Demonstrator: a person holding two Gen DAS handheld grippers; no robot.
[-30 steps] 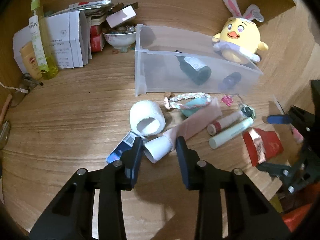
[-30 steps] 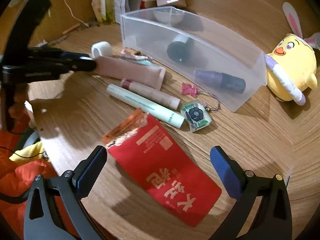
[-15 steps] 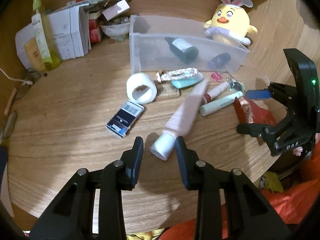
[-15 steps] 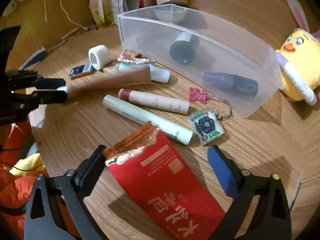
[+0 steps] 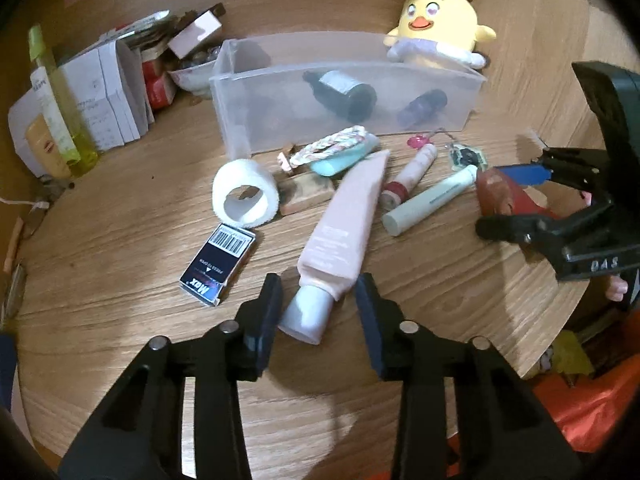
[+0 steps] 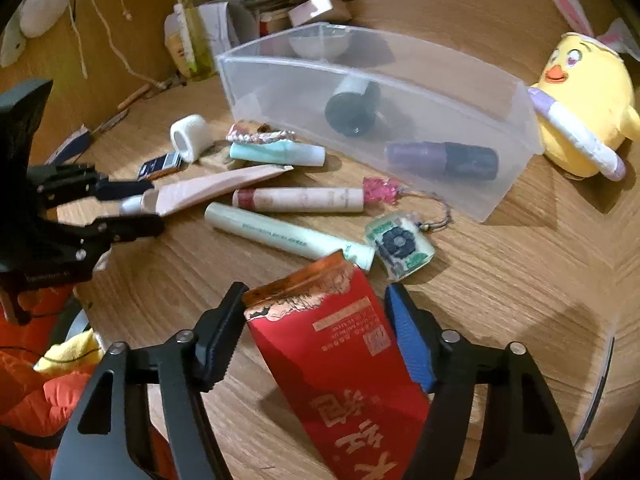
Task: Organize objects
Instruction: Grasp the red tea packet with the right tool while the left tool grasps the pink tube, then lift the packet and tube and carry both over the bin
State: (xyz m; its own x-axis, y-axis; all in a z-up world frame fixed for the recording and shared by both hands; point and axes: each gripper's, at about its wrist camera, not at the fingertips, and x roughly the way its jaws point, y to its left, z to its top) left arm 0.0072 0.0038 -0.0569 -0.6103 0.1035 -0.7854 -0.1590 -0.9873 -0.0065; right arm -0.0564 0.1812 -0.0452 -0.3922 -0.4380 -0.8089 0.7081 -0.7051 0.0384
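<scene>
Dragged back from its spot beside the white roll, the long pale-pink squeeze tube with the white cap [image 5: 342, 236] now lies slanted toward the near edge of the round wooden desk [image 5: 120, 240], cap end between the fingers of the left hand-held gripper [image 5: 318, 312]. Those jaws have just eased apart a little; a sliver of desk shows on both sides of the cap, so I read them as loose, not clamping. The right hand-held gripper [image 6: 316, 334] has just been closing around the top of the red foil pouch with gold lettering [image 6: 340, 364]. Its black finger meets the pouch's edge; the blue one looks barely clear, so no real grip yet.

Neither item is in the clear plastic bin [image 5: 420, 100], which stands well apart, behind the clutter.

Risks as I judge them: the round cap may squirt out of a loose pinch and roll off the near edge. The pouch could buckle or slide between the fingers. Its far corner overlaps the mint-green tube [image 6: 280, 234], so a careless lift may knock that into the small green keychain charm [image 6: 400, 246].
</scene>
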